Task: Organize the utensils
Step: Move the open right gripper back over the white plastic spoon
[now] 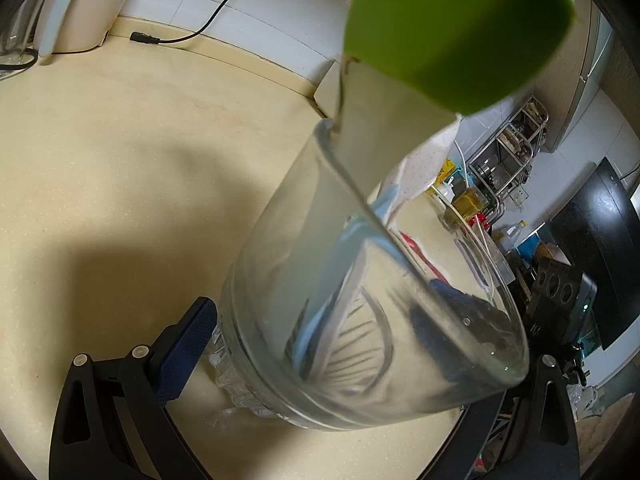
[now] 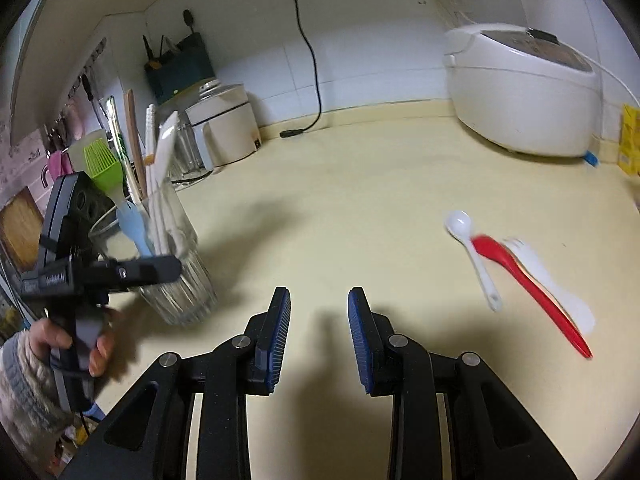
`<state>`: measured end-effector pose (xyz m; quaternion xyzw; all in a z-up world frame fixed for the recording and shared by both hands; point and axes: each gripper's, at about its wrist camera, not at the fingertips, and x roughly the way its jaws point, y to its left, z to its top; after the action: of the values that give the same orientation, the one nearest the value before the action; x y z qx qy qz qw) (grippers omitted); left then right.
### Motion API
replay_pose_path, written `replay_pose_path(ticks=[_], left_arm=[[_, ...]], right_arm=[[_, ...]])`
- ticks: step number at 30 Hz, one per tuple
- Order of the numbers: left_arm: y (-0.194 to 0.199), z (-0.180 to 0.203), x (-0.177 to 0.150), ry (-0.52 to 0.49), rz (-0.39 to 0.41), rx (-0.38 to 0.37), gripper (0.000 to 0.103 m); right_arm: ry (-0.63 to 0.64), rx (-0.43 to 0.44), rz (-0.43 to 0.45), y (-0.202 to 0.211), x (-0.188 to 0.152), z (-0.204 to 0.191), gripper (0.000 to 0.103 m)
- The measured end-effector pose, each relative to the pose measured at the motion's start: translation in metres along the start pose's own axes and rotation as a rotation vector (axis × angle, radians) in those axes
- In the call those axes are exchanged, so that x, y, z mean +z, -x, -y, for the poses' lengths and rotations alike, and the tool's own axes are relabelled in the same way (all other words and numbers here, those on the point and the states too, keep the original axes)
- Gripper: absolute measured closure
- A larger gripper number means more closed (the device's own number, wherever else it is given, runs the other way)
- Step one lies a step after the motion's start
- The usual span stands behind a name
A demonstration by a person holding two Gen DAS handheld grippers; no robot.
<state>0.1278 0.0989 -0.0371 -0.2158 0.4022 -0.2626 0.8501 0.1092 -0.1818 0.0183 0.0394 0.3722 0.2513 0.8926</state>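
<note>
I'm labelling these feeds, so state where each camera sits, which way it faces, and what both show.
Left wrist: on the left gripper, looking down into the glass jar it clamps; only its own fingers show.
Right wrist: on the right gripper, open and empty, facing the countertop with red spoon and rice cooker; a hand shows.
Shared: the jar, the left gripper, the countertop.

A cream countertop (image 2: 360, 184) with kitchen things on it.

We take the glass cup (image 2: 180, 264) as our landmark: it stands on the counter. Far to its right lie a white spoon (image 2: 472, 252), a red spoon (image 2: 528, 288) and a white fork (image 2: 556, 284), close together. Behind them stands a white rice cooker (image 2: 520, 96). Behind the cup we see a beige appliance (image 2: 228, 128) and a loose black plug (image 2: 290, 133).
</note>
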Motion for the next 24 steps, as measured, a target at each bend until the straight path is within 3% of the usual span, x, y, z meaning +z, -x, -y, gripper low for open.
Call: replay_pose_path(ticks=[9,14,20,24], left_arm=[[0.000,0.000,0.000,0.000,0.000,0.000,0.003],[0.000,0.000,0.000,0.000,0.000,0.000,0.003],[0.000,0.000,0.000,0.000,0.000,0.000,0.003],[0.000,0.000,0.000,0.000,0.000,0.000,0.003]], right_arm=[[-0.160,-0.160,0.057,0.037,0.002,0.082,0.073],[-0.181,-0.229,0.077,0.052,0.001,0.108,0.073],[-0.138,-0.177,0.004,0.036,0.001,0.100,0.073],[-0.050,-0.197,-0.051,0.014,0.005,0.084,0.073]])
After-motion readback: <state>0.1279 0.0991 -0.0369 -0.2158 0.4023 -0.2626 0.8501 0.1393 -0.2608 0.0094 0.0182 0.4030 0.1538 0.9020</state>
